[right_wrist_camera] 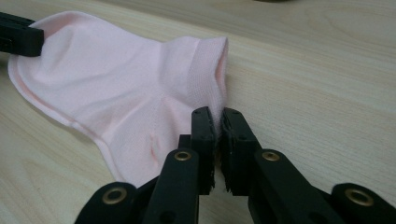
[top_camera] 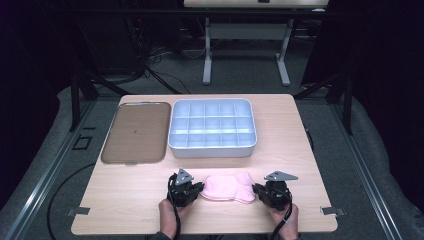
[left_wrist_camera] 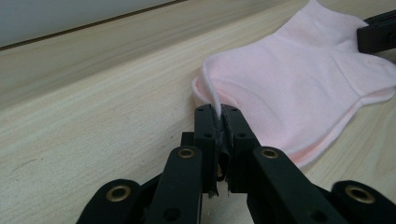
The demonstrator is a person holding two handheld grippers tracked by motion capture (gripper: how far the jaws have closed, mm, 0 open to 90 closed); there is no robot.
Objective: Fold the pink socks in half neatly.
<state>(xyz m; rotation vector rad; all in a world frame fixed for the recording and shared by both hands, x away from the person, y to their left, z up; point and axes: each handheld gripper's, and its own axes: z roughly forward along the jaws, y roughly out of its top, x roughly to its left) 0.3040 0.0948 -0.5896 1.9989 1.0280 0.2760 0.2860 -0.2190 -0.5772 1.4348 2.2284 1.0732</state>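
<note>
A pale pink sock point(top_camera: 229, 187) lies flat near the front edge of the wooden table point(top_camera: 210, 165), stretched between both grippers. My left gripper point(top_camera: 199, 190) is shut on the sock's toe end point(left_wrist_camera: 299, 79), pinching a thin fold of fabric between its jaws. My right gripper point(top_camera: 257, 190) is shut on the cuff edge of the sock point(right_wrist_camera: 130, 102). In the left gripper view the tip of my right gripper point(left_wrist_camera: 377, 32) touches the sock at the far right. In the right gripper view my left gripper point(right_wrist_camera: 18, 35) grips the far end at upper left.
A white divided organiser tray point(top_camera: 212, 128) sits behind the sock at mid-table. A brown flat tray point(top_camera: 137, 132) lies left of it. A person's hands point(top_camera: 170, 217) hold both grippers at the front edge. Beyond the table stand another table's legs point(top_camera: 207, 55).
</note>
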